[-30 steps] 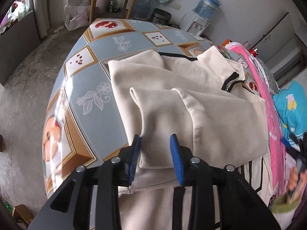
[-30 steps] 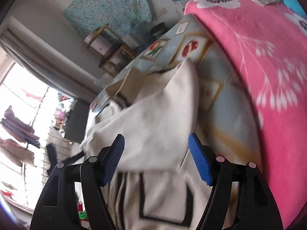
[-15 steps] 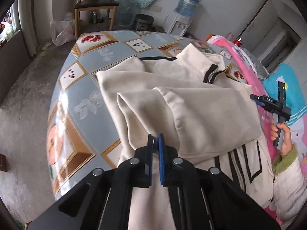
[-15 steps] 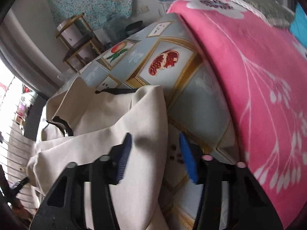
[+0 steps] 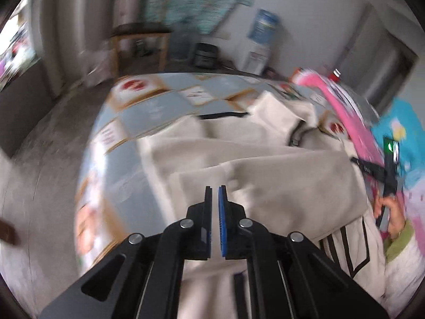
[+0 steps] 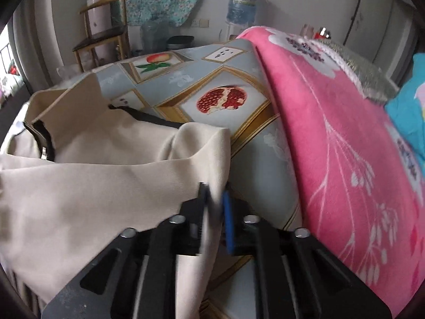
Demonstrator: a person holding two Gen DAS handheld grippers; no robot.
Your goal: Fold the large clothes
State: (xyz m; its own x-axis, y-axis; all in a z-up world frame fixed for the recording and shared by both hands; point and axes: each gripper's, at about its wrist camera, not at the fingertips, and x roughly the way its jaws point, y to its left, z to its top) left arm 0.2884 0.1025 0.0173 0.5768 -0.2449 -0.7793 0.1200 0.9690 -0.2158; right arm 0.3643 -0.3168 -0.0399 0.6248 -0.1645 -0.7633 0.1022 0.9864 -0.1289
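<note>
A cream jacket with black trim (image 5: 279,180) lies spread over the tiled-pattern table (image 5: 148,117), one part folded across its body. My left gripper (image 5: 215,188) is shut on the near fold of the cloth, which lifts a little around the tips. In the right wrist view the jacket (image 6: 93,175) fills the left half. My right gripper (image 6: 214,190) has its jaws closing on the jacket's right edge, and the fabric hangs down between the blue pads. A hand (image 5: 390,212) holding that gripper's handle shows at the right of the left wrist view.
A pink flowered blanket (image 6: 345,146) is piled along the table's right side, with a turquoise cloth (image 6: 409,106) behind it. Beyond the table (image 6: 255,164) stand a wooden chair (image 6: 103,37) and a water dispenser (image 6: 241,0). Bare floor lies to the left.
The left jaws shut on the fold and lifted it slightly. The right gripper swung down to the jacket's right edge and narrowed its jaws around the fabric.
</note>
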